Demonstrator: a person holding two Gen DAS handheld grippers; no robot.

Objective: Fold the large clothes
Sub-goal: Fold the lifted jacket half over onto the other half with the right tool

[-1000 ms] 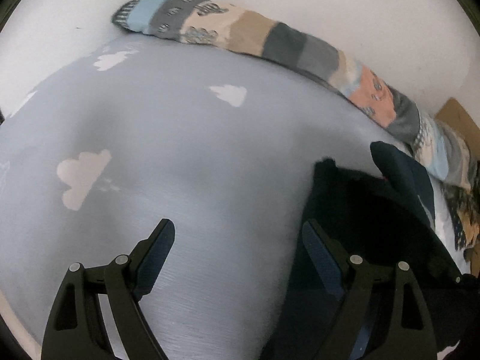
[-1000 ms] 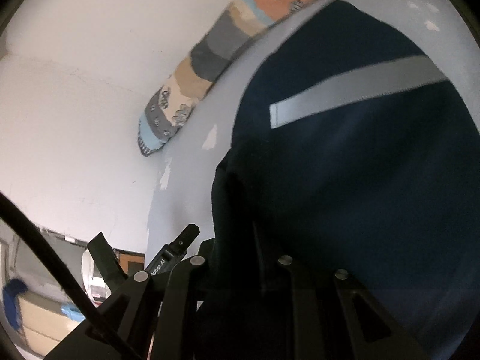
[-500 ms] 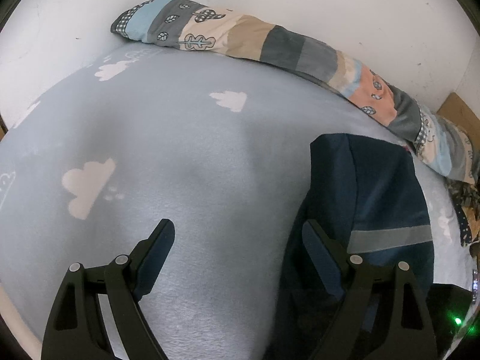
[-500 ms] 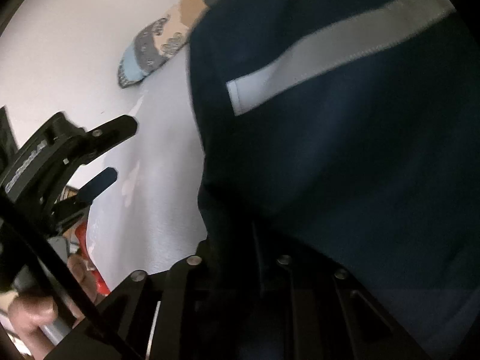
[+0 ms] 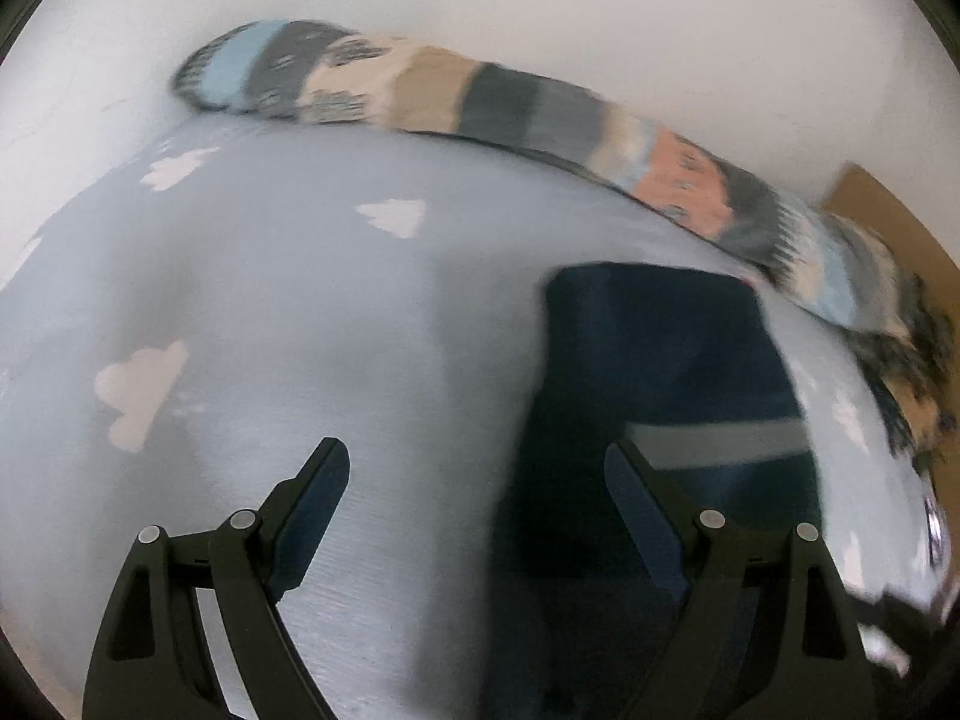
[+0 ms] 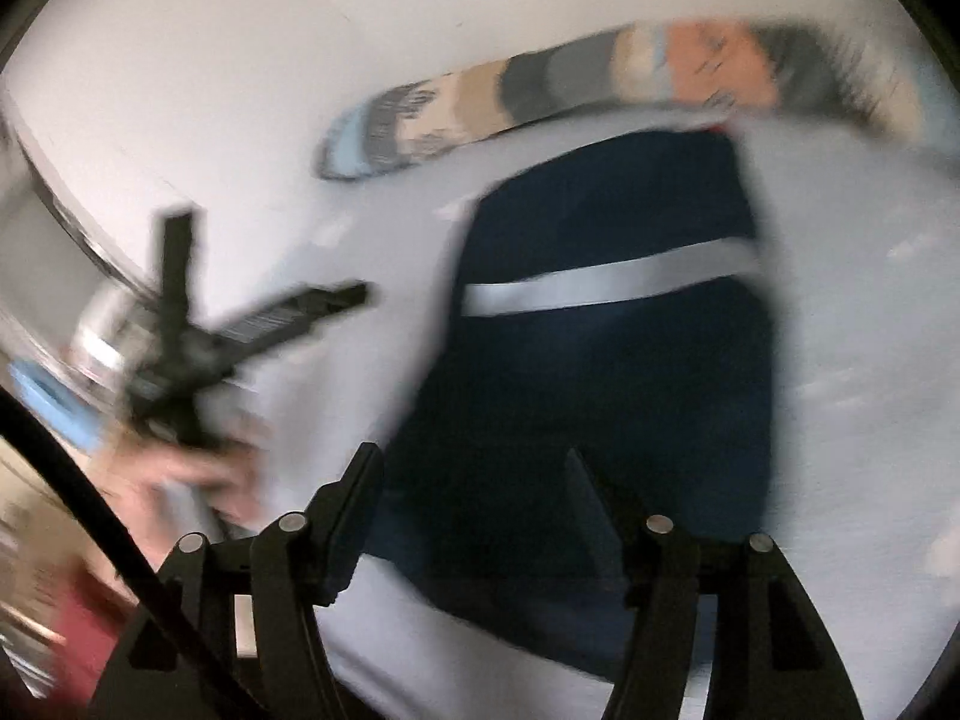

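A navy garment (image 5: 660,360) with a grey stripe (image 6: 600,285) lies folded into a rectangle on the light blue cloud-print sheet (image 5: 270,300). My left gripper (image 5: 474,456) is open above the sheet, with its right finger over the garment's left edge and nothing between the pads. In the right wrist view my right gripper (image 6: 474,462) hovers over the near end of the garment (image 6: 600,210). Its jaws are opening and the pads are clear of the cloth. That blurred view also shows the left gripper (image 6: 270,258) off to the left, held by a hand (image 6: 198,474).
A long patchwork bolster (image 5: 480,102) runs along the white wall behind the bed. Brown cardboard (image 5: 888,222) shows at the far right. A black cable (image 6: 90,498) crosses the lower left of the right wrist view. The sheet to the left of the garment is bare.
My right gripper has let go of the navy garment, rolled and drawn back from it. The garment now lies flat and folded. My left gripper stayed open and shifted slightly.
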